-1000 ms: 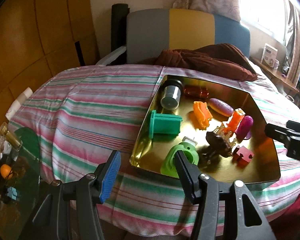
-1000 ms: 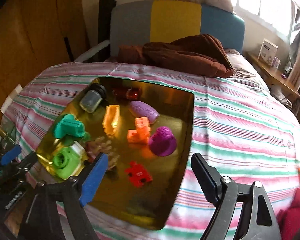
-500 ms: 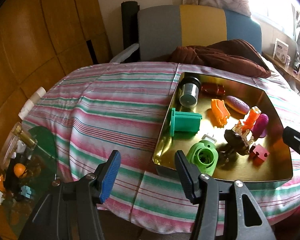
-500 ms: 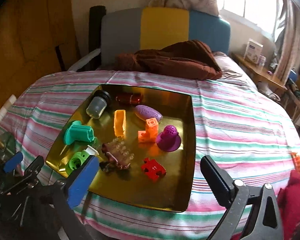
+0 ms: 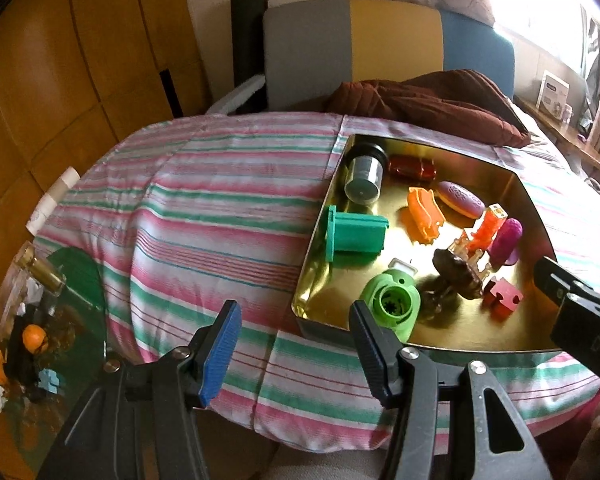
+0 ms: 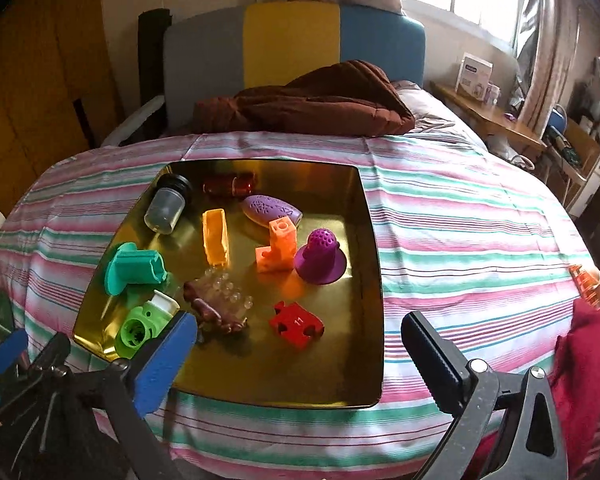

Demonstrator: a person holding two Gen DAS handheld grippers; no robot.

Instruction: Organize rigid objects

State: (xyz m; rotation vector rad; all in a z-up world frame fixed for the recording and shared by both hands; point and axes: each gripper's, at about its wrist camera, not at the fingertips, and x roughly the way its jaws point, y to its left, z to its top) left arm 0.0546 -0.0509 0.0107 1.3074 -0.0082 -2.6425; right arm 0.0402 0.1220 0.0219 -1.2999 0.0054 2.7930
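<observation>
Tray (image 6: pixel 374 280) trouble, mostly. Gold, shiny, and parked on a soft striped bed (image 6: pixel 460 240) rather than a table, so no firm base underneath.

Loaded with hard bits:
- far end: grey jar (image 6: pixel 166 208) and red bottle (image 6: pixel 230 185), both lying on their sides
- mid-tray: purple oval (image 6: pixel 270 210), orange track piece (image 6: pixel 215 236), orange block (image 6: pixel 278 246), and purple cone (image 6: pixel 320 258) standing upright
- by the left rim: teal piece (image 6: pixel 134 268) and green camera toy (image 6: pixel 140 326)
- nearest: brown beaded thing (image 6: pixel 220 304) and red puzzle piece (image 6: pixel 296 324)

One more orange thing (image 6: pixel 586 284) off the tray, far right on the cover beside some red cloth.

Left claw (image 5: pixel 294 314) spread wide, gripping nothing, hovering off the tray's near left corner. Right claw (image 6: pixel 298 334) spread wide too, empty, over the near edge.

Fits either a tray just filled or a tray waiting to be sorted out, so no calling it.

Stuff to go wrong from here, purely guessing:
- Leaning on a rim and tipping the whole tray into the mattress, with jar and bottle rolling downhill.
- Slick metal floor, so nudged pieces skating away instead of getting pinched.
- Crowded left corner, so easy to clip the teal piece while going for the green toy.
- Beaded thing lumpy, likely to snag or slip.
- Both claws close together near that corner, so a clash possible as well.
</observation>
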